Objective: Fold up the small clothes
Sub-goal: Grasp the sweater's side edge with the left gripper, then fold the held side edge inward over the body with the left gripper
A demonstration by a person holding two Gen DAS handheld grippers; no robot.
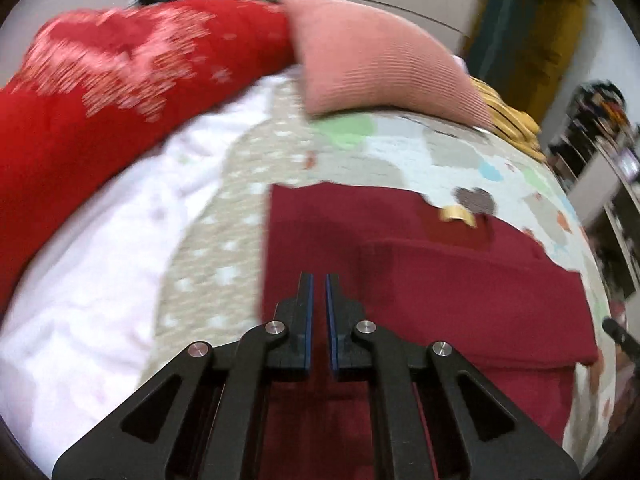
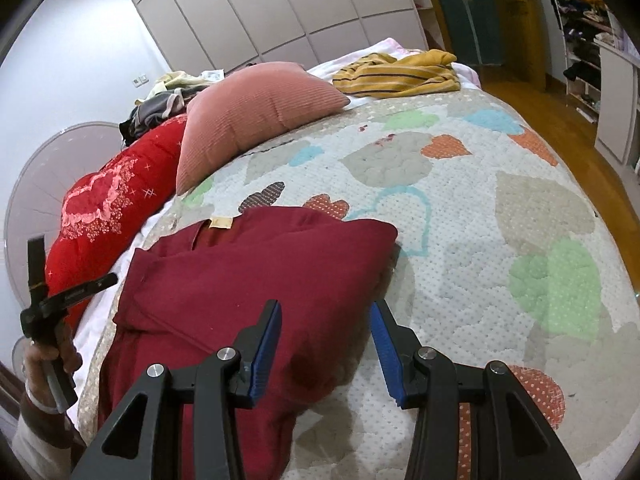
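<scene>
A dark red garment lies partly folded on the quilted bed, a tan label at its far edge. It also shows in the left wrist view, blurred by motion. My left gripper hovers over the garment with its jaws almost together and nothing between them. In the right wrist view the left gripper is raised at the far left, held by a hand. My right gripper is open and empty above the garment's right edge.
A pink ribbed cushion and a red patterned duvet lie at the bed's far left. A yellow striped garment lies at the far end, with more clothes piled behind the cushion. Wooden floor and shelves are on the right.
</scene>
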